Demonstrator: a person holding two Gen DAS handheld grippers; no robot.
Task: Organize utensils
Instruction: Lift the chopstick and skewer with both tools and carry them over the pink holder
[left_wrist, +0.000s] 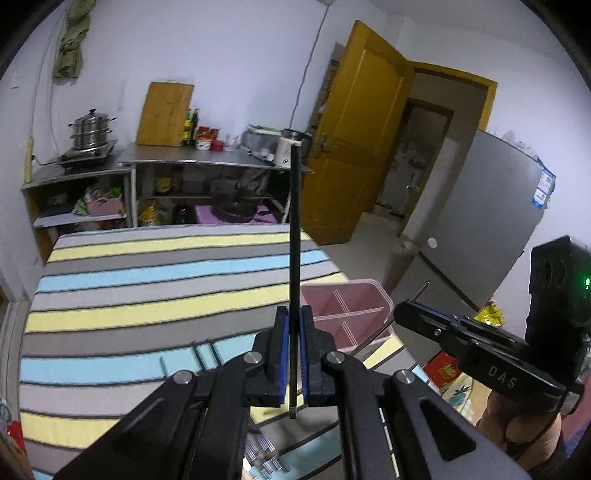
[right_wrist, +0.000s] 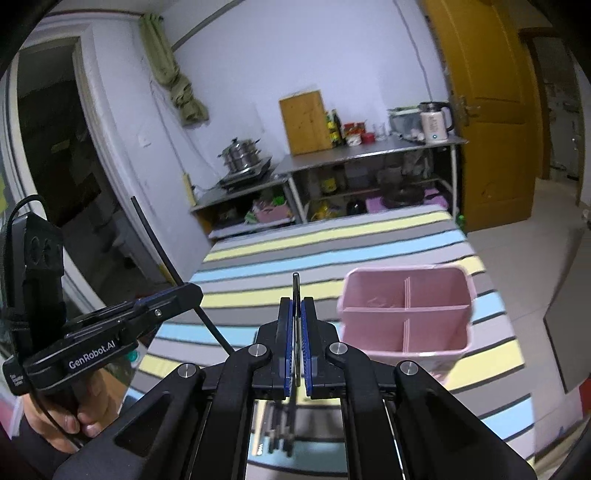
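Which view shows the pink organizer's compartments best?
The right wrist view: the pink organizer sits unobstructed, all four compartments visible. In the left wrist view it is partly hidden behind the left gripper.

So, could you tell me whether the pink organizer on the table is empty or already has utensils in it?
Empty, as far as can be seen: the pink organizer stands upright on the striped tablecloth, and its four compartments show only bare pink walls and floor.

White walls (left_wrist: 240, 55) surround me; steel shelves (left_wrist: 207, 162) stand at twelve o'clock, a yellow door (left_wrist: 354, 140) at two.
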